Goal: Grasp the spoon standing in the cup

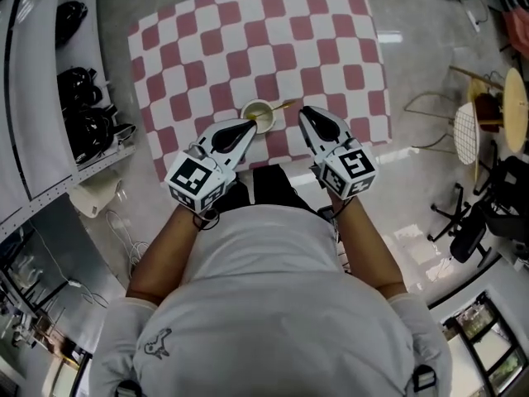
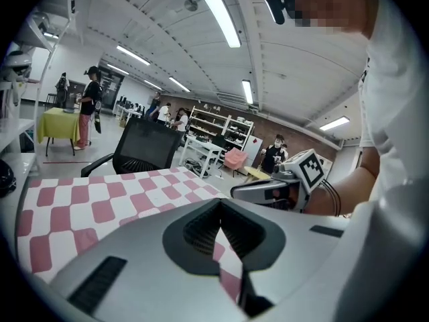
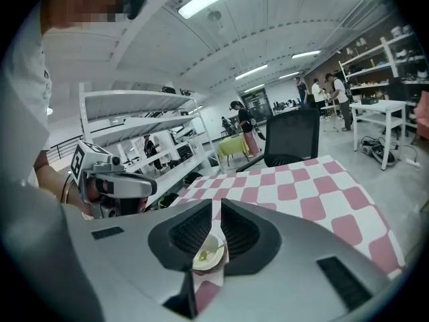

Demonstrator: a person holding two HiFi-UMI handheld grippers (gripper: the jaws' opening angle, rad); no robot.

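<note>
A pale cup (image 1: 257, 114) stands near the front edge of the pink-and-white checked table (image 1: 248, 40). A light spoon (image 1: 282, 106) stands in it, handle leaning out to the right. My left gripper (image 1: 249, 128) hovers just in front of the cup, left of it, with its jaws closed on nothing. My right gripper (image 1: 305, 113) is right of the cup near the spoon handle, jaws together but for a thin slit. Through that slit the right gripper view shows the cup (image 3: 205, 256) and spoon (image 3: 214, 249) below the right gripper (image 3: 216, 208). In the left gripper view the left gripper (image 2: 220, 205) shows only cloth.
A black office chair (image 2: 143, 147) stands at the table's far side. White shelves with dark gear (image 1: 79, 98) run along the left. Chairs and a round stool (image 1: 468, 131) crowd the floor on the right. People stand far back in the room.
</note>
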